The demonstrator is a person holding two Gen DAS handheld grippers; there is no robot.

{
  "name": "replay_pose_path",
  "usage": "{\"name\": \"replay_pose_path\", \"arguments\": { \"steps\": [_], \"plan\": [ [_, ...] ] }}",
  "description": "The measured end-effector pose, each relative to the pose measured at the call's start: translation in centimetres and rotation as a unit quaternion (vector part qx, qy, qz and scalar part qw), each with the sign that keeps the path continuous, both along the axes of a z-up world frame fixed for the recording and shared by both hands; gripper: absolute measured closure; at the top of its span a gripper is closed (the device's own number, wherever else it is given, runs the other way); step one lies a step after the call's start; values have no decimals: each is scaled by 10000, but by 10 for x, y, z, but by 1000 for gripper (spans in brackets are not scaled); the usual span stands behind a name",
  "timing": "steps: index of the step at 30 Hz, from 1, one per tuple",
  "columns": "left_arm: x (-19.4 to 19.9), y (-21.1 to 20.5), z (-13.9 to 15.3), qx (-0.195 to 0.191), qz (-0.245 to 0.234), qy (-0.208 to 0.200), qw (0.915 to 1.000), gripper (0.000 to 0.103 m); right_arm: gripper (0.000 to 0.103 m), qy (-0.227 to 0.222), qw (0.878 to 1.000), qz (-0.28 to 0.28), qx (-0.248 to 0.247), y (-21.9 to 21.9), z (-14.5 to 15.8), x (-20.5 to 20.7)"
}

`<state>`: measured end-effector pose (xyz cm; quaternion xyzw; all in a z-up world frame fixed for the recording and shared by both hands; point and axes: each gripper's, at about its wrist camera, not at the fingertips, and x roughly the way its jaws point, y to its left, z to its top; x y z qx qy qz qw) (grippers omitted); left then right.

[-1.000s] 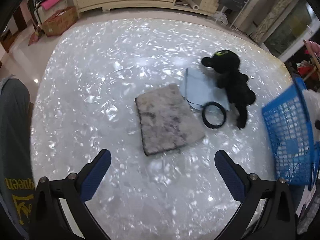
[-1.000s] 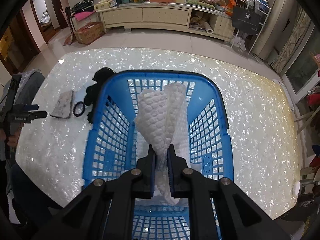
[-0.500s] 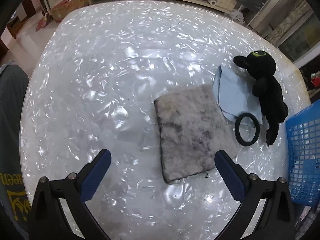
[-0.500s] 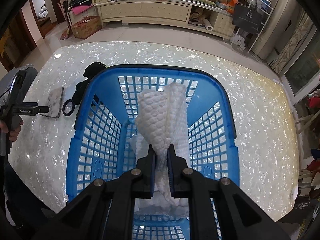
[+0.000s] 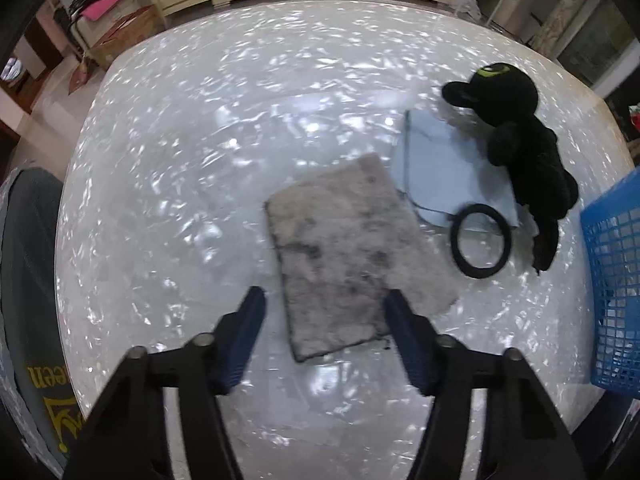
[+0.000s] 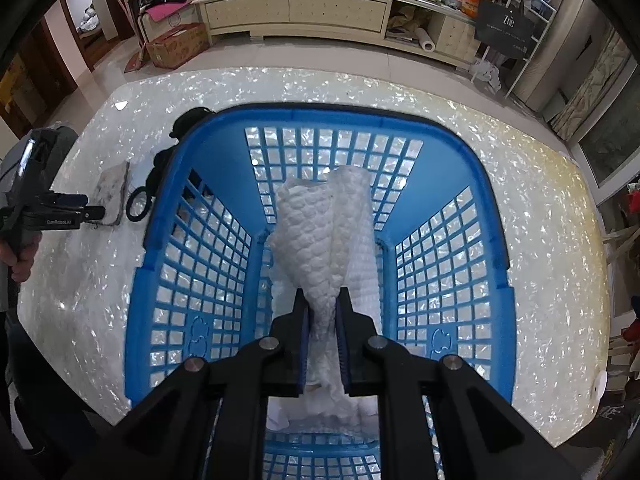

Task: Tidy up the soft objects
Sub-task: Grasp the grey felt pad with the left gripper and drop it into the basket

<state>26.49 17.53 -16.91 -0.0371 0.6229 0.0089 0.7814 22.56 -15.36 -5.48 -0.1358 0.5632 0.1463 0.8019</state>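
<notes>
**Figure: Left tongs descending on the grey mat while a white cloth was lowered into the basket**

The pearl-patterned bench (image 5: 168, 168) was shown carrying all items. The blue basket (image 6: 496, 216) stood at its right side, and a white quilted cloth (image 6: 324, 240) was held inside it, pinched firmly between the nearly closed right tongs (image 6: 322, 316); the cloth's long axis ran away from the tongs toward the basket's far wall. The grey fuzzy mat (image 5: 348, 248), judged the next thing to be collected, lay flat just ahead of the left tongs (image 5: 322, 312), which was plainly the nearer hand. Its long axis ran from the near edge, which lay between the blue pads, away and slightly leftward. The left jaws were closing, half spread, with no pad yet pressing on the mat. Beyond the mat lay a pale blue cloth (image 5: 444, 168), partly under a black plush toy (image 5: 520, 148), and a black ring (image 5: 482, 242) rested beside them.
</notes>
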Motion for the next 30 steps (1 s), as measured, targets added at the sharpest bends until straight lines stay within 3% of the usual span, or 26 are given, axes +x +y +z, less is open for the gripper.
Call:
{"name": "replay_pose_path", "arguments": {
  "steps": [3,5,8,10,15,17,21,23,27,30],
  "plan": [
    [3,-6,2,-36,-43,-31,10000,63,92,108,9999,96,-74,3,-5,0],
    [4,-9,4,-152,-81,-85,9998,78,92,180,9996,182,-127,7,-10,-1],
    [-1,-15,6,-268,-134,-128,9995,86,91,362,9987,293,-186,13,-17,-1],
    [-6,-15,6,-403,-118,-137,9990,91,91,506,9979,325,-254,17,-23,0],
    [-23,-12,7,-698,-66,-220,9973,92,90,932,9950,300,-211,22,-39,5],
    [-32,-8,13,-760,-59,-261,9967,92,84,1063,9939,237,-180,18,-43,7],
    [-49,-4,36,-837,-50,-489,9953,92,57,852,9956,57,-377,11,-33,5],
    [-57,-5,50,-881,-57,-618,9942,92,49,809,9962,-4,-312,2,-25,3],
    [-72,-3,75,-878,-172,-816,9926,92,33,651,9972,29,-378,-9,-5,-6],
    [-86,-9,90,-869,-228,-942,9915,92,18,394,9991,47,-145,-15,20,-24]
  ]
}}
